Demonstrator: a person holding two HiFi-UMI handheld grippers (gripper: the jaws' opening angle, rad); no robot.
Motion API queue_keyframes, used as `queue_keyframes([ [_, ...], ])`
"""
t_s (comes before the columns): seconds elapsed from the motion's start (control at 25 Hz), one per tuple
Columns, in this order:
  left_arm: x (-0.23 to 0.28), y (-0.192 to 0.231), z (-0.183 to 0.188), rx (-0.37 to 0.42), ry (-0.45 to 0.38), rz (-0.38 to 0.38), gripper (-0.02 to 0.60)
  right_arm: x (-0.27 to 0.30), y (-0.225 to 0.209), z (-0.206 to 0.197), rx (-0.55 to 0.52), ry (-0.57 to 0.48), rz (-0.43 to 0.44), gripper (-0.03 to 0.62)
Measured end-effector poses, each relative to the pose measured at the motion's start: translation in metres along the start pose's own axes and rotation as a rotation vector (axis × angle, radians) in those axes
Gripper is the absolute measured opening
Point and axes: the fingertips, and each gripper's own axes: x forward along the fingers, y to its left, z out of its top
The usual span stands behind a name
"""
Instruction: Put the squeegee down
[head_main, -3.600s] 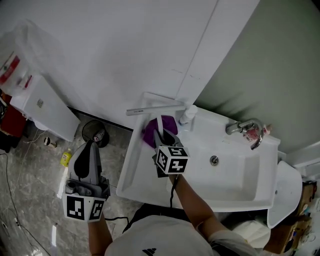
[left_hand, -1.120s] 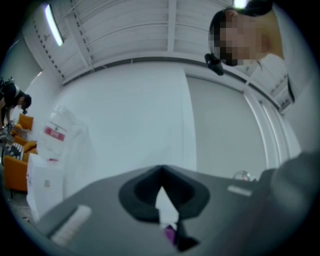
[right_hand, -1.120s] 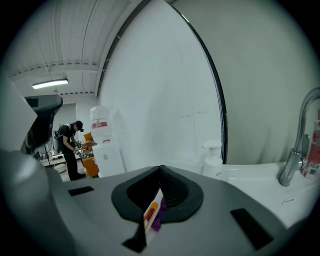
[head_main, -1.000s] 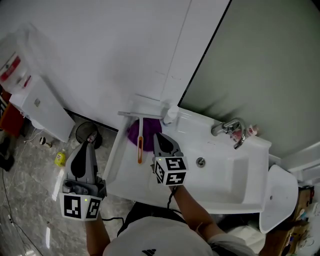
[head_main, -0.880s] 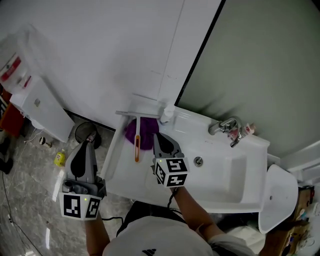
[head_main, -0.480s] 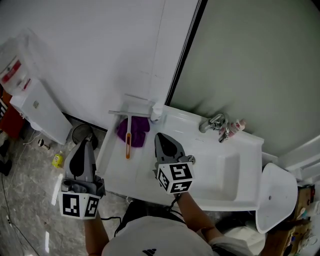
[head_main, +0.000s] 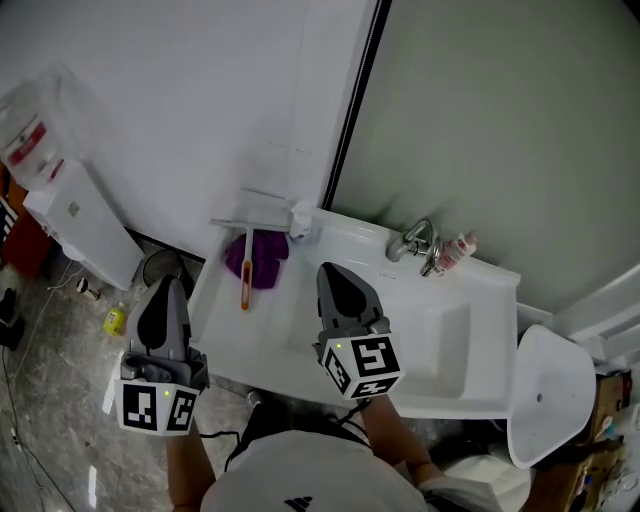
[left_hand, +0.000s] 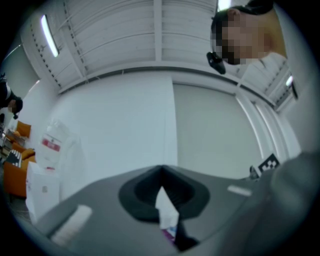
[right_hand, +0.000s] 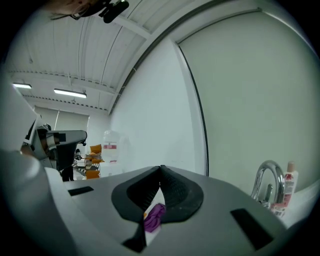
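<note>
Seen left of centre in the head view: squeegee (head_main: 247, 258) lying across a purple cloth (head_main: 266, 256) on the sink ledge (head_main: 225, 322). Probably light and stiff, blade edge soft; best gripped along the orange handle (head_main: 245, 290). Left claw (head_main: 167, 288) and right claw (head_main: 335, 272) both pressed together, empty.

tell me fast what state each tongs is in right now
Left tongs: closed, holding nothing.
Right tongs: closed, holding nothing; squeegee lies on the sink.
</note>
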Motion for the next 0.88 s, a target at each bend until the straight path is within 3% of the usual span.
queue_keyframes([
  [0.36,-0.013,-0.016,0.011,0.012,-0.016,0.01,0.008,-0.028,-0.003,0.03,-0.013,-0.078,0.01,0.002],
  [0.88,-0.022,-0.021,0.016,0.011,-0.028,0.025,0.008,-0.04,-0.003,0.04,-0.011,-0.109,0.01,0.002],
])
